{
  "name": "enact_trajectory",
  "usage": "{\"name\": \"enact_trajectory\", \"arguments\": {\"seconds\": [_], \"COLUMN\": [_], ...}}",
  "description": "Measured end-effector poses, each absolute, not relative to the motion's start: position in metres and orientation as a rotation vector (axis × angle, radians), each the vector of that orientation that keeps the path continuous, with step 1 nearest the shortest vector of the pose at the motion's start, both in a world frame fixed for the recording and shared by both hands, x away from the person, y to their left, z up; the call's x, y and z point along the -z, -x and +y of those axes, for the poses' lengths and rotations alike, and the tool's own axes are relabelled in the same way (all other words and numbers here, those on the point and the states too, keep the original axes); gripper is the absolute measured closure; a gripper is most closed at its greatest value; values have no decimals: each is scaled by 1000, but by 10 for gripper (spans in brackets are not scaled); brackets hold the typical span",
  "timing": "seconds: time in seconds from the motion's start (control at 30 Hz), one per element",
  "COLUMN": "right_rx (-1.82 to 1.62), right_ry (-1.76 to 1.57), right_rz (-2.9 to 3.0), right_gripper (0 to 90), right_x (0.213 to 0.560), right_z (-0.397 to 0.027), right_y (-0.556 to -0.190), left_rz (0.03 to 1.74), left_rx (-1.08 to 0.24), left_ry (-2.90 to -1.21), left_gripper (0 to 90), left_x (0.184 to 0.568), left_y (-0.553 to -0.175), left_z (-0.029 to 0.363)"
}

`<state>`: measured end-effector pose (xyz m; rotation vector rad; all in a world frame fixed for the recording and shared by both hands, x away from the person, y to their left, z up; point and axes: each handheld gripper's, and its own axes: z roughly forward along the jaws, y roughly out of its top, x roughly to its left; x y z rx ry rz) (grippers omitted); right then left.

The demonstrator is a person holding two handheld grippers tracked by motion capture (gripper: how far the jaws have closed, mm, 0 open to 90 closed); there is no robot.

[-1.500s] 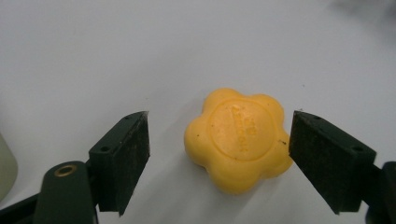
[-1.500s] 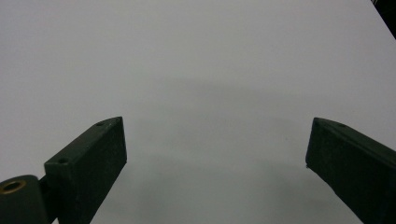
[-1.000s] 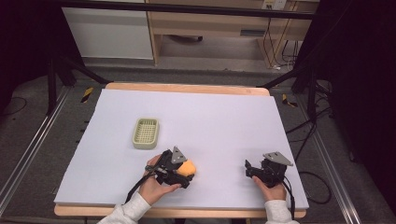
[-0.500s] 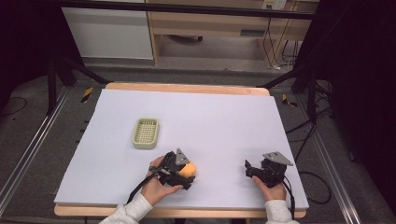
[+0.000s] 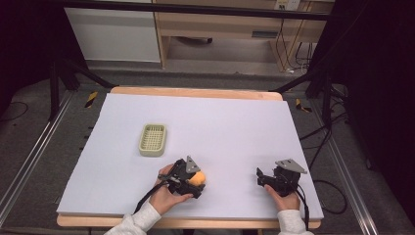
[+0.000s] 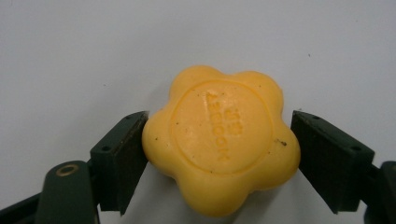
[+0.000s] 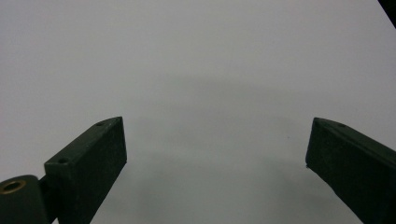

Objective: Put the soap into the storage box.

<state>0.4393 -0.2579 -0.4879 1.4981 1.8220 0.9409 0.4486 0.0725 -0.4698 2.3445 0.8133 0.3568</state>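
Observation:
A yellow flower-shaped soap [image 6: 219,144] with raised lettering sits between the two black jaws of my left gripper [image 6: 219,122], and both jaw faces press against its sides. In the high view the left gripper [image 5: 195,182] is near the table's front edge, left of centre, with the soap [image 5: 198,178] at its tip. My right gripper [image 5: 261,177] rests near the front right, its jaws wide apart. In the right gripper view the right gripper [image 7: 217,126] has only the white surface between its jaws.
A small pale green basket [image 5: 152,139] stands on the white table sheet [image 5: 230,127], behind and left of the left gripper. The wooden table edge [image 5: 195,92] runs along the back. Dark stands and cables surround the table.
The left gripper and the soap have barely shifted. The right gripper has stayed where it was.

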Motion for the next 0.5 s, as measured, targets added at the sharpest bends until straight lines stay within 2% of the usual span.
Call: {"name": "enact_trajectory", "arguments": {"seconds": [0.5], "right_rx": [-938], "right_ry": [-1497], "right_rz": [1827], "right_gripper": [57], "right_x": [488], "right_z": [-258], "right_y": [-440], "left_rz": [834], "left_rx": [-357], "left_ry": [-2358], "left_gripper": [246], "left_x": [472], "left_y": [-451], "left_z": [72]}}
